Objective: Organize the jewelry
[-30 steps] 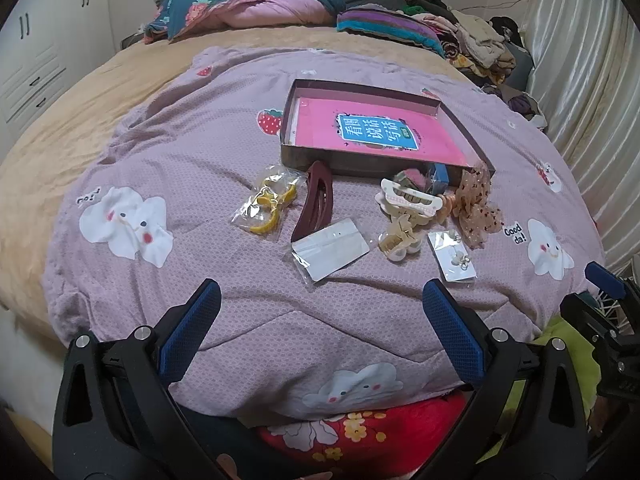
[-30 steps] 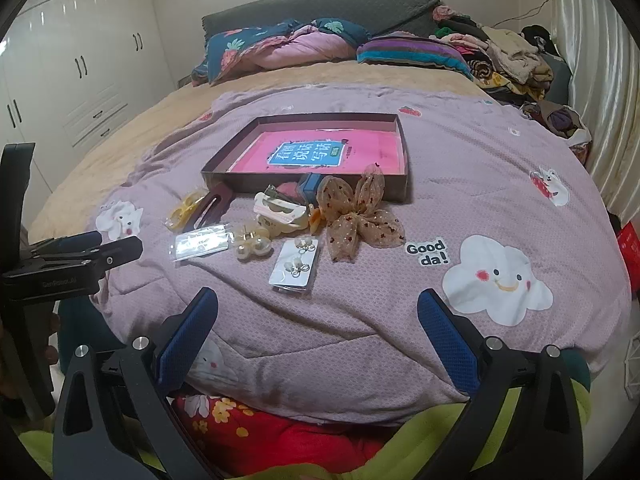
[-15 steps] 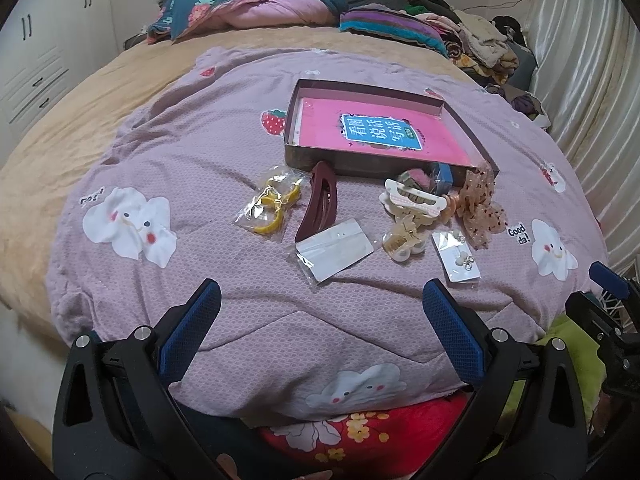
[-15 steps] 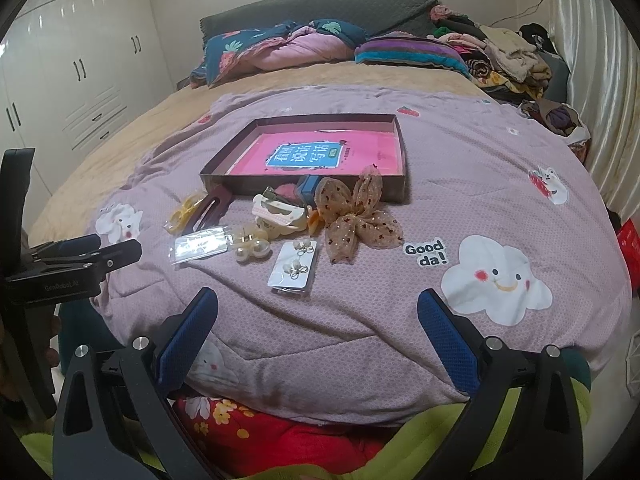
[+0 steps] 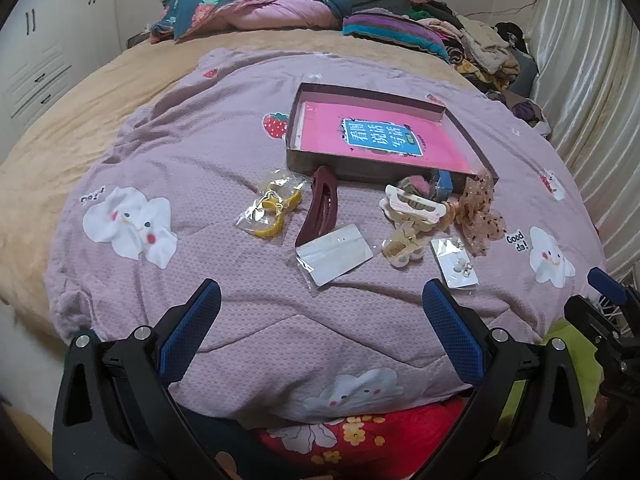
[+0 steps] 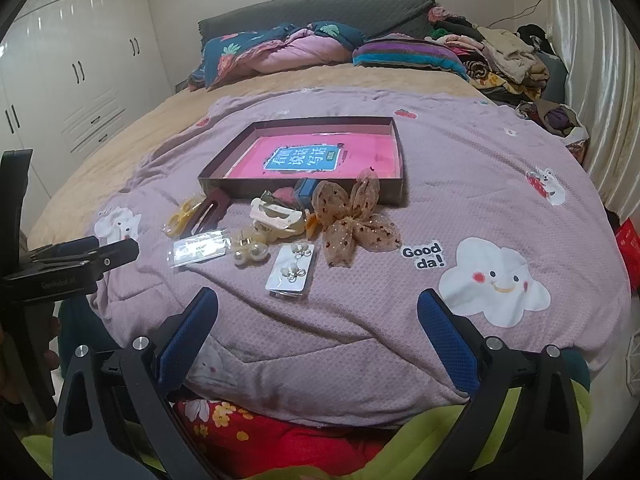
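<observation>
Little changed over last second: both views drift slightly, nothing picked up. Left gripper point(image 5: 320, 312) jaws spread, empty; right gripper point(image 6: 318, 320) same. Jewelry pile point(image 6: 280, 224) on bed quilt point(image 6: 480, 184), 12 o'clock of both grippers, touching tray point(image 6: 240, 148) near edge. Sorting not begun.

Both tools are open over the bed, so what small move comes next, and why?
Probably ease the right tool forward to the earring card, the closest piece ahead of it. Both the right tool and the left tool are open and empty, and every accessory lies outside the shallow box.
</observation>
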